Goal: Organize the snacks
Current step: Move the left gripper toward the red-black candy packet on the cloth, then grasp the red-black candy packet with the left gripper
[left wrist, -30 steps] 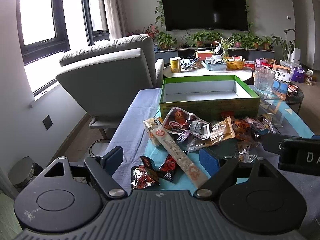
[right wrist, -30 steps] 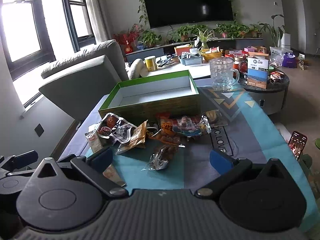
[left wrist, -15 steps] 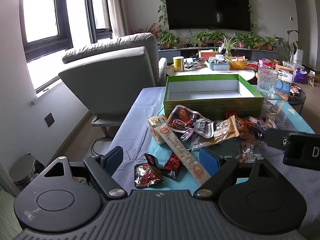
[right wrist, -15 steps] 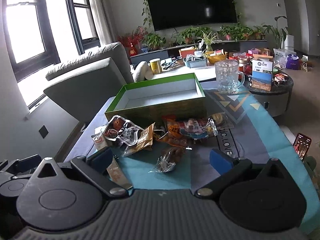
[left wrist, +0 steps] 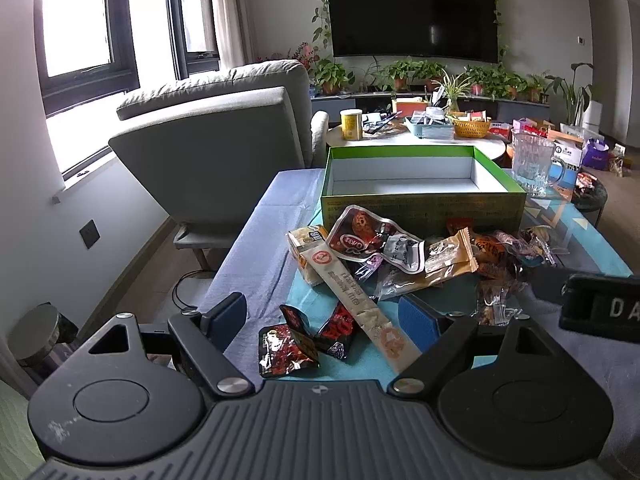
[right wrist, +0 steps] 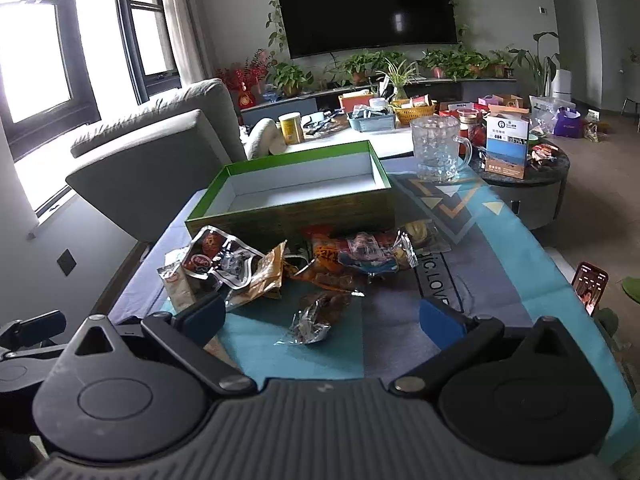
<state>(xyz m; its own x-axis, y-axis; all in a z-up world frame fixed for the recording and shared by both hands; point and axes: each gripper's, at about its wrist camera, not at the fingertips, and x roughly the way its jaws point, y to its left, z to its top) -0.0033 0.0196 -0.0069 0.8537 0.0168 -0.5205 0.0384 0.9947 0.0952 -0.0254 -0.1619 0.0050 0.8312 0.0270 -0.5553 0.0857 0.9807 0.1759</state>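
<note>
While nothing is yet held, both tools are seen with their fingers spread wide and empty above the near edge of the tabletop (left wrist: 256,216). The snacks (left wrist: 400,256) are heaped just in front of the near wall of the green box (left wrist: 420,210), whose white inside is bare, so the sorting is judged to be at its start. Between the spread fingers of the left gripper (left wrist: 320,316) lie two small dark red packets (left wrist: 286,346) and the near end of a long beige stick packet (left wrist: 352,300); its long axis is seen to run from far left to near right, slantwise across the gap, so a turn of the wrist would be called for to close across its narrow side. The right gripper (right wrist: 320,316) is aimed at a crumpled clear wrapper (right wrist: 314,318) lying alone, apart from the heap, and this is judged the easier first pick. Whether that wrapper holds one piece or several cannot be made out. A glass mug (right wrist: 438,150) stands far right of the box, clear of the path; the overlapping foil packets may be dragged along with whatever is lifted.
</note>
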